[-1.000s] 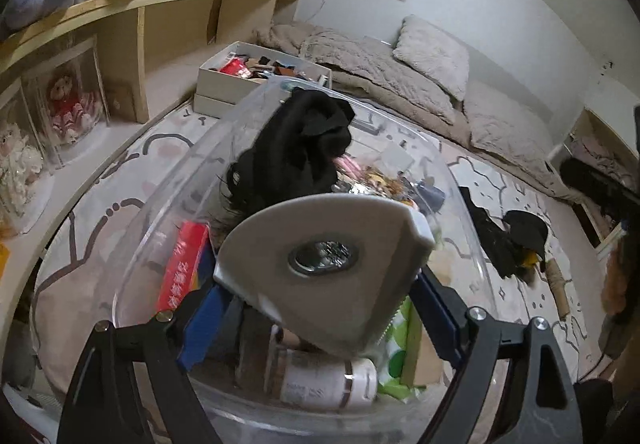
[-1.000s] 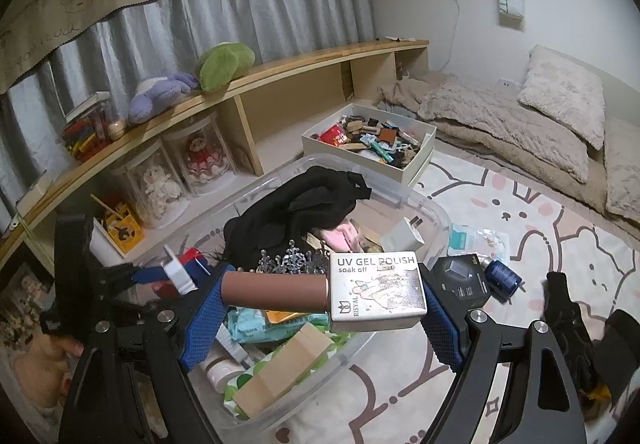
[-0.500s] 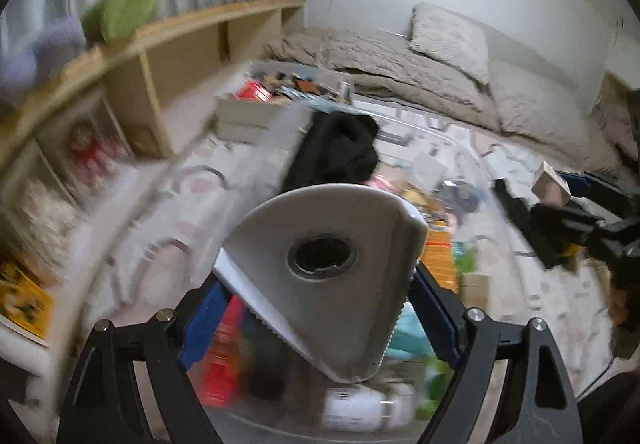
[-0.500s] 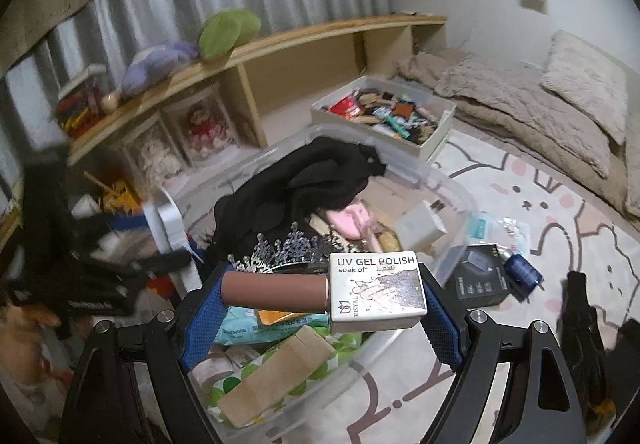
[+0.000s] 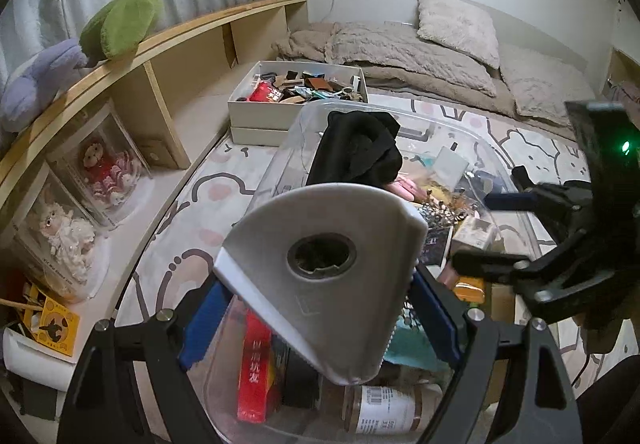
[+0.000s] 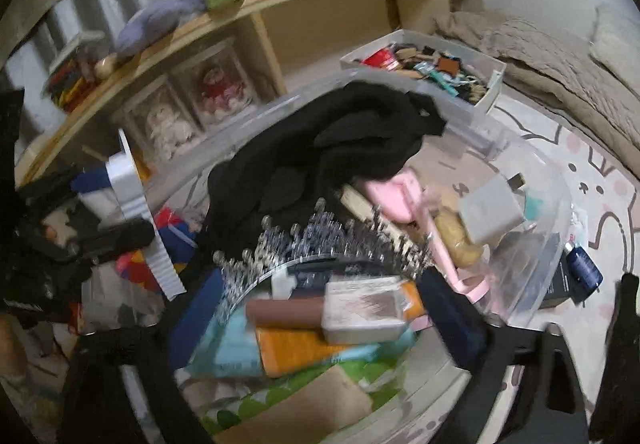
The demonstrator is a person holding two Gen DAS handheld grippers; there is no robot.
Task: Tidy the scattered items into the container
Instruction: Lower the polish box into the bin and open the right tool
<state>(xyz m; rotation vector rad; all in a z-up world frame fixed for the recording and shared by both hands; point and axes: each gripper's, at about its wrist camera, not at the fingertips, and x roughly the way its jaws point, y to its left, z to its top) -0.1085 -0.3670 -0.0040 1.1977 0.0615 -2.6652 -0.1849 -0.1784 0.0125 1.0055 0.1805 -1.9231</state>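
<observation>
My left gripper (image 5: 320, 308) is shut on a white fan-shaped tool (image 5: 320, 268) with a round hole, held over the near end of the clear plastic bin (image 5: 280, 160). My right gripper (image 6: 320, 308) is low inside the bin. A brown and white gel polish box (image 6: 344, 312) lies between its blue pads; the blur hides whether the pads still touch it. The bin (image 6: 532, 300) holds a black garment (image 6: 320, 164), a tiara (image 6: 320, 236), a pink item (image 6: 396, 196) and packets. The right gripper also shows in the left wrist view (image 5: 480, 228).
A white box of small items (image 5: 296, 100) stands beyond the bin. A wooden shelf (image 5: 160, 56) with plush toys and doll cases runs along the left. Bedding and pillows (image 5: 440, 44) lie at the back. A dark blue bottle (image 6: 584, 272) lies on the rug right of the bin.
My right gripper has dropped down into the bin with the gel polish box. My left gripper has swung left and steadied, still holding the white tool.
</observation>
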